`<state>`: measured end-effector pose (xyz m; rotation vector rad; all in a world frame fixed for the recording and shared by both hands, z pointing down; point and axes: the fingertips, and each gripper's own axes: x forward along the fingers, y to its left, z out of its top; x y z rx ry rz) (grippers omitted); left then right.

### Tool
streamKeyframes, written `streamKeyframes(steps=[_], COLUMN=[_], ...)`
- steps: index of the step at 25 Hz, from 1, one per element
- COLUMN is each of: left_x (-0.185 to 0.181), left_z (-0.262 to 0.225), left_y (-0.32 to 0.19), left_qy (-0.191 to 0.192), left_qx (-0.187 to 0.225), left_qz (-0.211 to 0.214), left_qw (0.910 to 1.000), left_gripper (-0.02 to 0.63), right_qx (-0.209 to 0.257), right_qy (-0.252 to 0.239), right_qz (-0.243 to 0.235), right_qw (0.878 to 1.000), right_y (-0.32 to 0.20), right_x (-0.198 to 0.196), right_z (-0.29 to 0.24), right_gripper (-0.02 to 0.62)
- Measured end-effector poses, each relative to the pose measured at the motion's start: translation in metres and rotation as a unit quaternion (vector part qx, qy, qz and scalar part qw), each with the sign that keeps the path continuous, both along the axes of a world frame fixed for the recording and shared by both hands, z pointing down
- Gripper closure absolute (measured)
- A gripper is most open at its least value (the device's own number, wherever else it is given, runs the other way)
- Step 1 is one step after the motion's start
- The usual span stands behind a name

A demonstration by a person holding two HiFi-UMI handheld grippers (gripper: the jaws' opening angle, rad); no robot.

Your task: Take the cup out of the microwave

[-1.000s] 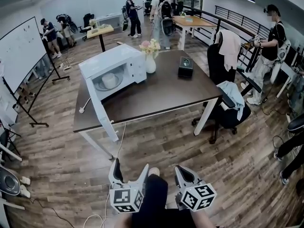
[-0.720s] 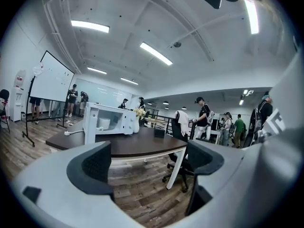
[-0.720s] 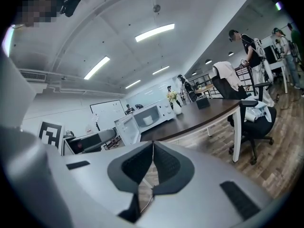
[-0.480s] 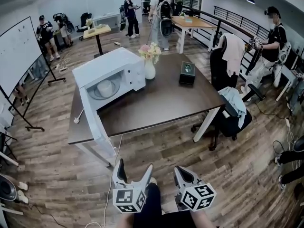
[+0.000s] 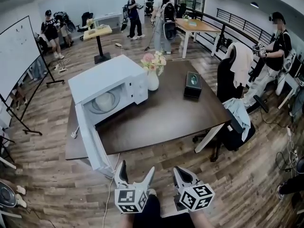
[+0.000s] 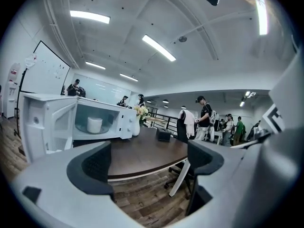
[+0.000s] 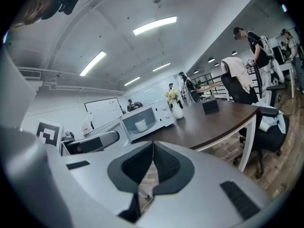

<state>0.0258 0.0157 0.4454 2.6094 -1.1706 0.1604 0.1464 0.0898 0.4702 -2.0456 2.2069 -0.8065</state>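
1. Inside microwave: cup sits untouched, door open.
2. Well short of microwave: left claw spread, right claw pressed together, both empty.
3. Judgement: only access is sorted; reach, grip and withdrawal remain.

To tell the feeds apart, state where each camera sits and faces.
Head view: on the person's head, looking steeply down at the table and open microwave; left gripper and right gripper show at the bottom.
Left gripper view: rides the left gripper, facing table and microwave over its open jaws.
Right gripper view: rides the right gripper, facing the table past its shut jaws.
Shared: all three show the cup inside the microwave.
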Motion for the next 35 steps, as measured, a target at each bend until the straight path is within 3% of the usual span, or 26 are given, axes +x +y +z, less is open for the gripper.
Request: streamKeyframes(steps=[11,22,35], left_x=[0.014,0.018,0.004], left_z=[0.012,0.011,0.017], left_y=[-0.082,-0.121,-0.186], left_qy=[-0.005,-0.003,-0.005], left_qx=[-0.009,-0.010,-0.016], left_qz=[-0.014,-0.018,-0.092], left_qw=[0.9998,0.9998,0.9956], left_gripper=[0.127,0.127,0.127], right_qx=[-0.004,-0.008,-0.011], right_qy=[-0.003,-0.014,-0.012], right_qz=[-0.012,-0.008,-0.069], right_qw=[1.000,1.000,0.997], right_y=[-0.098,-0.142,-0.224], right_x=[0.020,0.027,0.017], right_z=[0.010,0.011,0.014], right_gripper=[0.600,0.600,0.600])
